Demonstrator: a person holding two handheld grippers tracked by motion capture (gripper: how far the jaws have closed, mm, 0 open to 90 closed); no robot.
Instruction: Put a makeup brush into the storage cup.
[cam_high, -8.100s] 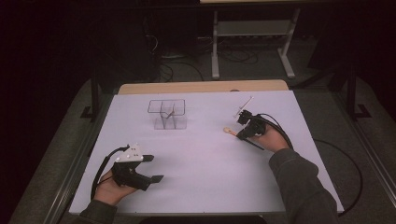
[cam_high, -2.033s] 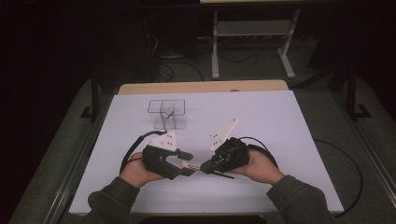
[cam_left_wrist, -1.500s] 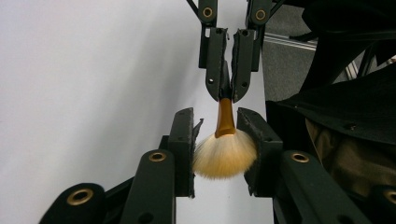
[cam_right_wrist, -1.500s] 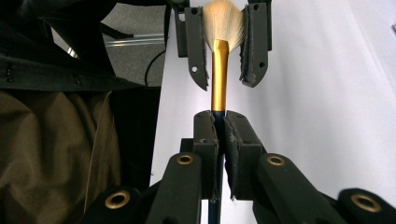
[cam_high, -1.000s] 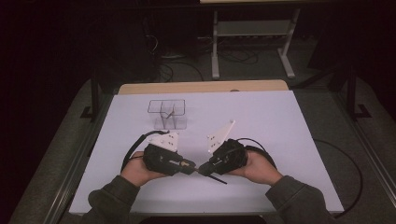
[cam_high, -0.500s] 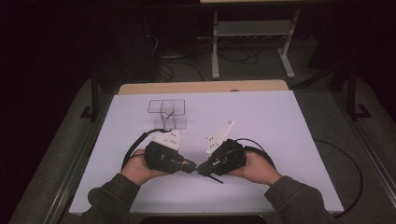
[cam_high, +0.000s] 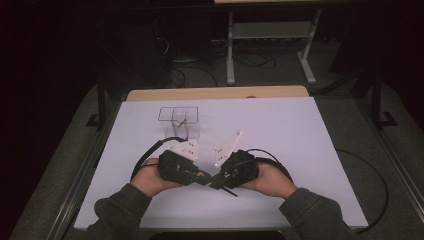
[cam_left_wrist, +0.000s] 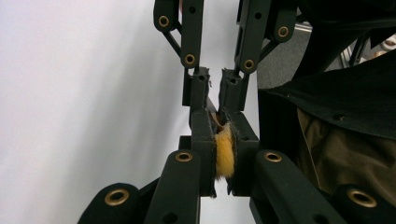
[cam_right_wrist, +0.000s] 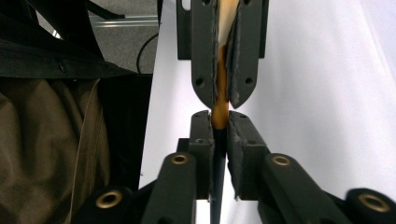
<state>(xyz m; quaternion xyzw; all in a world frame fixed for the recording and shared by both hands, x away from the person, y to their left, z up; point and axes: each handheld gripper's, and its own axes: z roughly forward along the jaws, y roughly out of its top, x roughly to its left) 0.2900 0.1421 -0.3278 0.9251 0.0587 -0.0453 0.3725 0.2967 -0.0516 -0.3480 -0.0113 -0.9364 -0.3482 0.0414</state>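
Together, the left tongs (cam_high: 204, 176) and the right tongs (cam_high: 216, 183) meet tip to tip just above the near middle of the white bench (cam_high: 310, 150), one in each of a person's hands. Both pairs are clamped shut on the same slim object, a brush (cam_right_wrist: 220, 100). In the left gripper view, the tongs press on a tuft of yellow-orange bristles (cam_left_wrist: 224, 154). In the right gripper view, the tongs squeeze an orange-brown handle that darkens to a thin black stem at the near end; in the high view, a thin dark stem (cam_high: 231, 192) sticks out toward the person. A clear divided box (cam_high: 179, 120) stands well apart, farther back on the bench.

Several things could go wrong from here. Soft bristles give a poor hold, so the brush may slide out of the left tongs if the right pair lets go first. With both pairs clamped, any pull or twist of the hands in different directions could bend the handle or splay the bristles. If both release at once, the brush would drop to the bench and might roll.
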